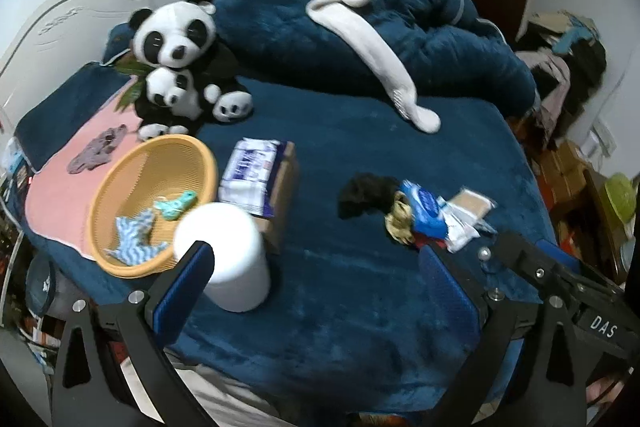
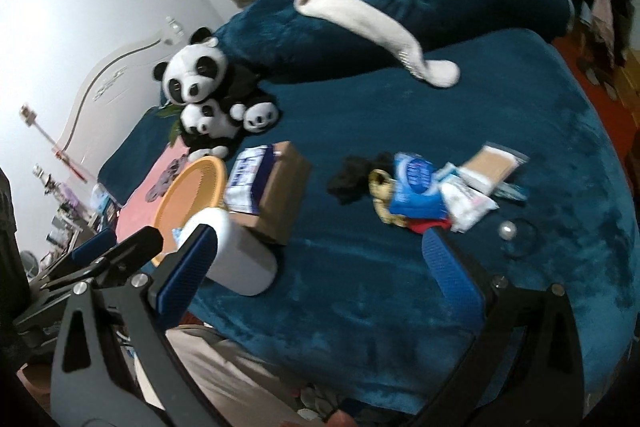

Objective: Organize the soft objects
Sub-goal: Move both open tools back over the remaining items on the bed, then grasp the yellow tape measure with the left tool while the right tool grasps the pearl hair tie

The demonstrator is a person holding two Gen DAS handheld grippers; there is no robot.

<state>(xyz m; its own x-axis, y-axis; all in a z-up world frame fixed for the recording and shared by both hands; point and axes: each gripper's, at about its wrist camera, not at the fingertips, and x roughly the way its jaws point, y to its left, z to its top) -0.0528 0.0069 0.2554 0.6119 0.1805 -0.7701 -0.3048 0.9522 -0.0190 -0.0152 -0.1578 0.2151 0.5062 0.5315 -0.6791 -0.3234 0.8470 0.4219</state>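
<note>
**Inspector:** State of the two claws?

**Assistant:** The left gripper [image 1: 316,259] stands wide open above the near edge of the bed [image 1: 360,155], nothing between its blue pads [image 1: 184,287]. The right gripper [image 2: 316,255] is likewise wide open and holds nothing. In the left view its black arm shows at the lower right.

**Inspector:** Where are the soft things?

**Assistant:** An orange basket [image 1: 120,183] sits toward the bed's left edge, partly on a pink towel [image 1: 56,195]. In it lie a blue-and-white striped cloth [image 1: 134,241] and a small teal item [image 1: 176,205]. A white roll [image 1: 224,255] stands just beside the basket at the near edge, touching a cardboard box [image 1: 286,187] that carries a pack of tissues [image 1: 250,175].

**Inspector:** And the rest?

**Assistant:** A loose pile lies toward the near right: a black cloth [image 1: 366,193], a yellowish cloth [image 1: 400,223], a blue packet [image 1: 426,211] and white packets [image 1: 460,231], all touching or overlapping. A panda toy [image 1: 180,59] sits at the far left, by the rumpled blue quilt [image 1: 320,39]. A long white sock [image 1: 376,55] drapes off the quilt onto the bed.
</note>
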